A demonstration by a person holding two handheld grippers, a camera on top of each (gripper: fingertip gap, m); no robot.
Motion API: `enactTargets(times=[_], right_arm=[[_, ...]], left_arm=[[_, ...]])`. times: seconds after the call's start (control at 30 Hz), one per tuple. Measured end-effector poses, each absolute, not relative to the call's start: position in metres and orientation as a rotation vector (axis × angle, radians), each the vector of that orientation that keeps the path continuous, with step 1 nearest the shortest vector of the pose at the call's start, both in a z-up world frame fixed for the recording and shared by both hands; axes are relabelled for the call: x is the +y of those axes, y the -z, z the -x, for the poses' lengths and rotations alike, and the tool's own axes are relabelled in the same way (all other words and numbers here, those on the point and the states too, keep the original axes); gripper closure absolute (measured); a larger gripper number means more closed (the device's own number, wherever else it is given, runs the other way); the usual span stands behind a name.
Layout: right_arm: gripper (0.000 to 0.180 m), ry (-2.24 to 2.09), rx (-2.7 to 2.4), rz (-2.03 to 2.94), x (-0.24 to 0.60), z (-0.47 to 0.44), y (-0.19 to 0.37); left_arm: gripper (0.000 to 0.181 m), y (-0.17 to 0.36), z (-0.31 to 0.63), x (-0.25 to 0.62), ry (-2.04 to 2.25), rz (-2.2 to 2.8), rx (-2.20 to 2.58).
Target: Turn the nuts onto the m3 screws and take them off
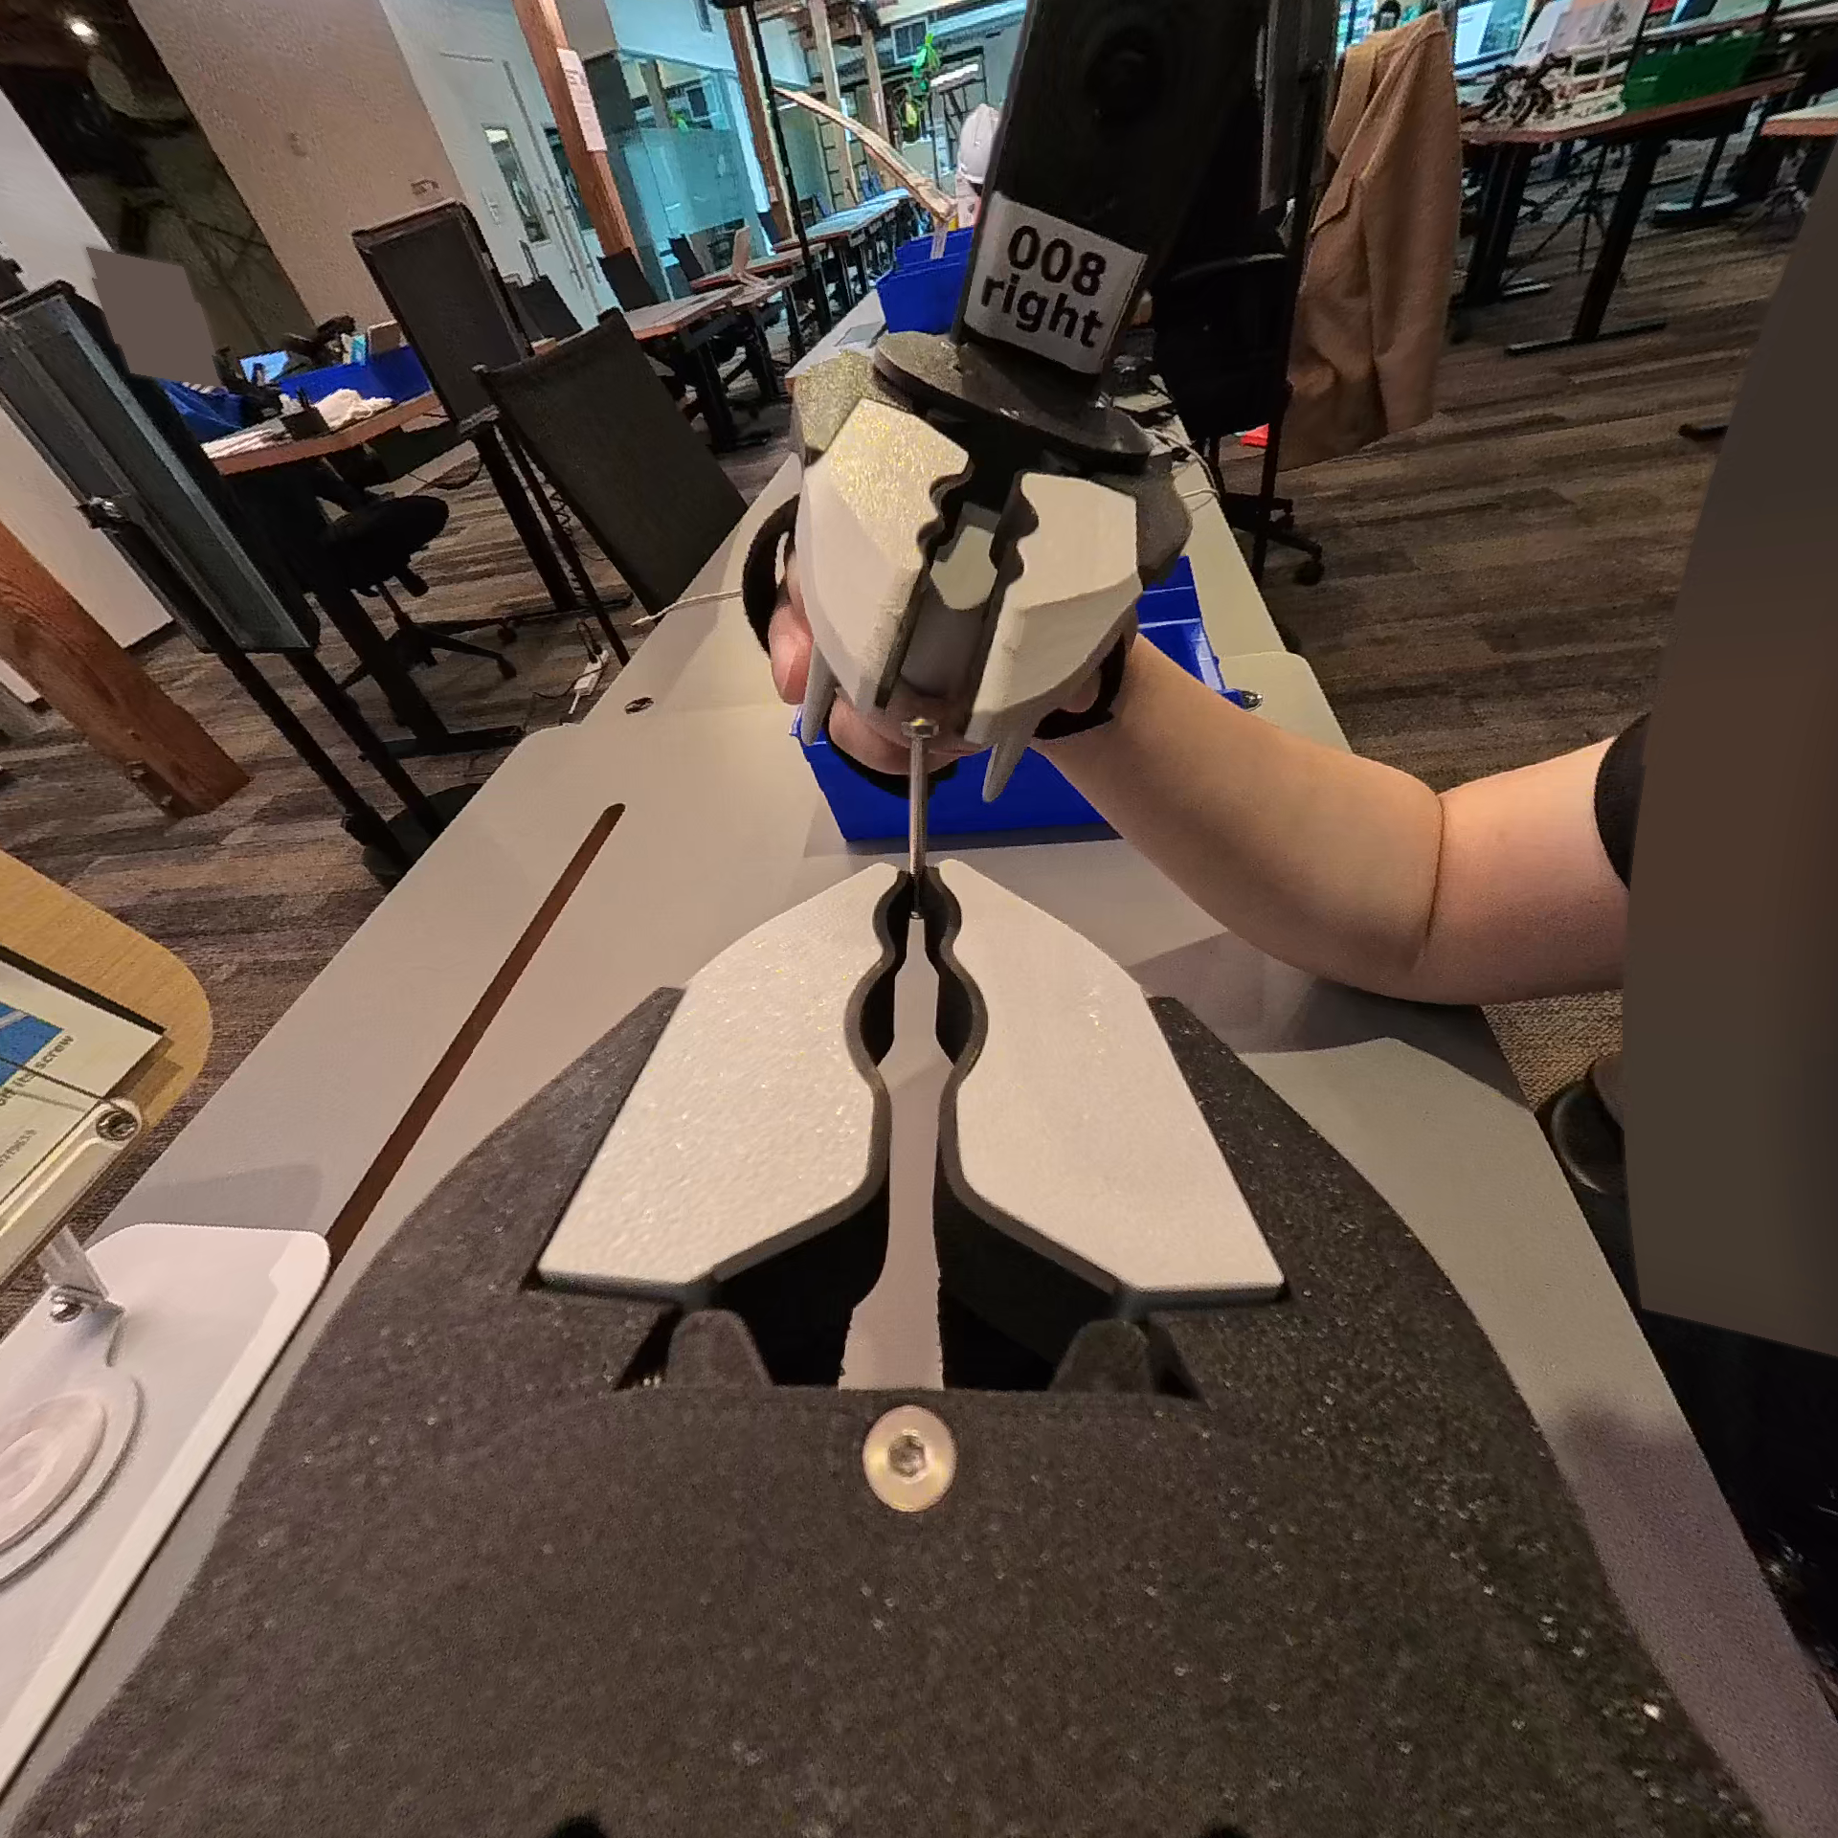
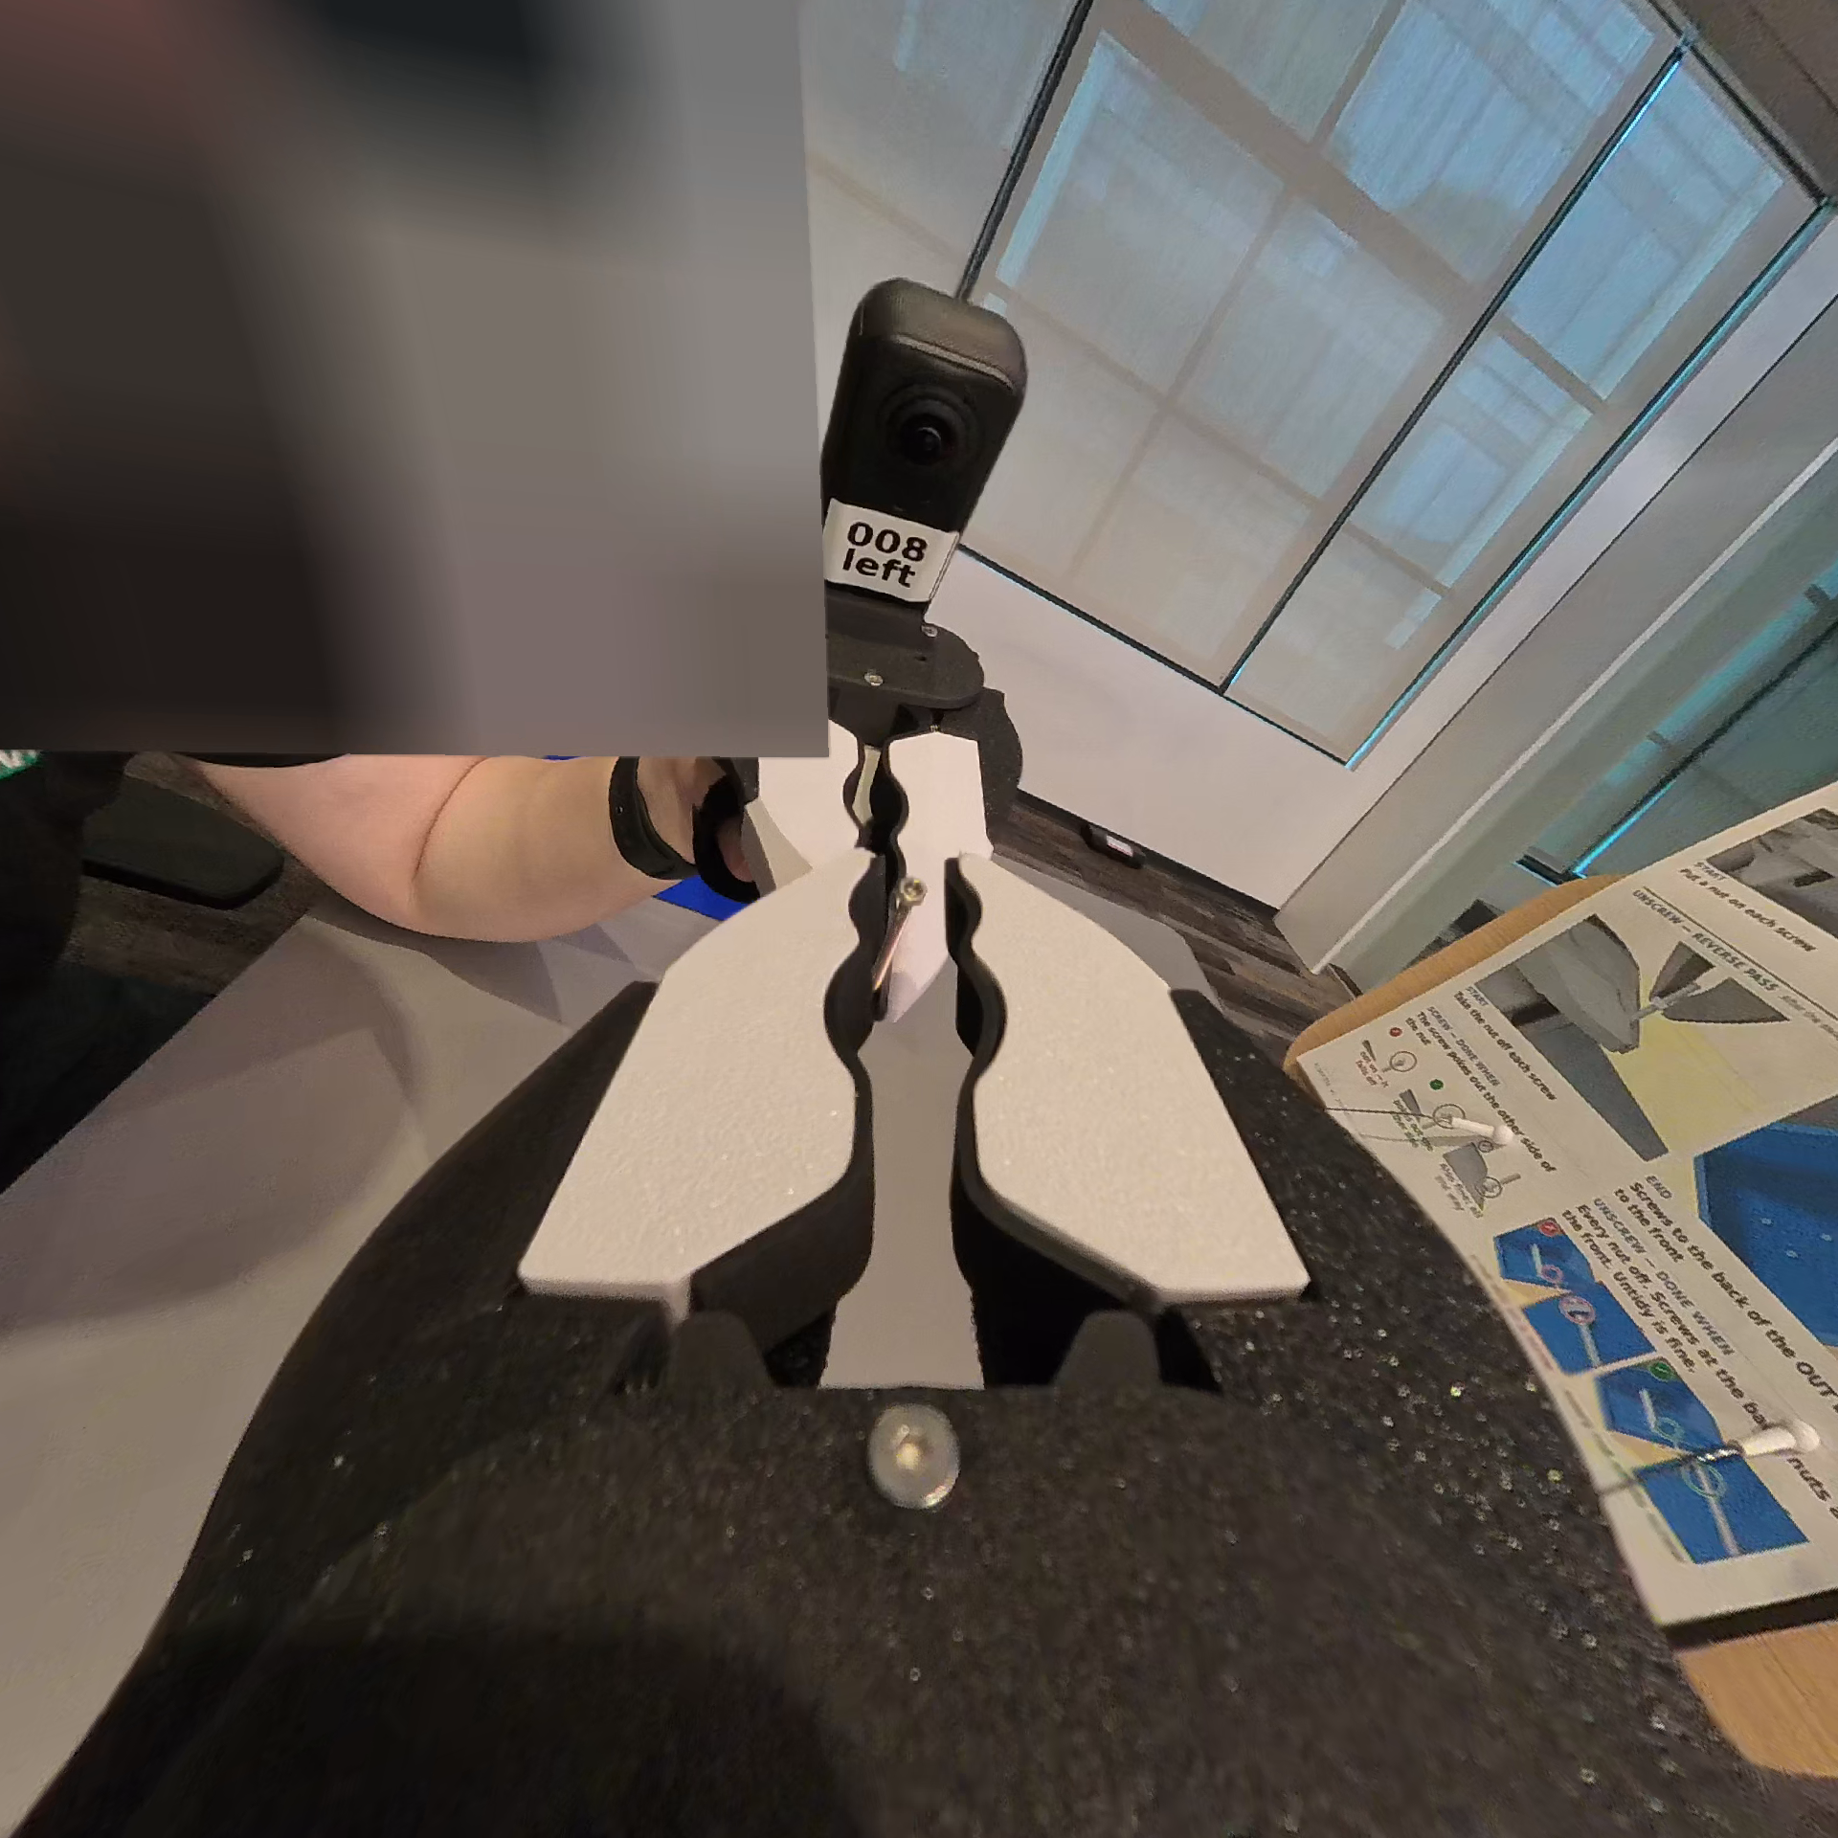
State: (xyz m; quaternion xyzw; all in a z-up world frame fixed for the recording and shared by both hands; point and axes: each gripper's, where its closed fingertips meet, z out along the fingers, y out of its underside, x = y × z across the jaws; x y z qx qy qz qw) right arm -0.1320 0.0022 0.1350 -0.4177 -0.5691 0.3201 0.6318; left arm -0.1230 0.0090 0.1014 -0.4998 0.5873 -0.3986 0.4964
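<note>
The left gripper (image 1: pixel 917 875) clenches the thin, stiff steel screw (image 1: pixel 915 811) by its lower end. At twelve o'clock, its small, slippery hex nut (image 1: pixel 919 729) meets the right gripper (image 1: pixel 910 741), whose white fingers (image 2: pixel 716 1084) stand parted; pinch the nut's flats.

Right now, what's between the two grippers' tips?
Just the screw: left gripper pinches its near end; the far end, with the nut, sits between the tips of the open right gripper. Left wrist view shows it.
</note>
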Motion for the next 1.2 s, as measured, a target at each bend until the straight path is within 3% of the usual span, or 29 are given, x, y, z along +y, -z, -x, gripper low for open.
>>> enactTargets(times=[1.2], right_arm=[[0.174, -0.698, -1.229, 1.099, 0.022, 0.138, -0.132]], left_arm=[[0.179, -0.104, 0.127, 0.028, 0.823, 1.246, 1.342]])
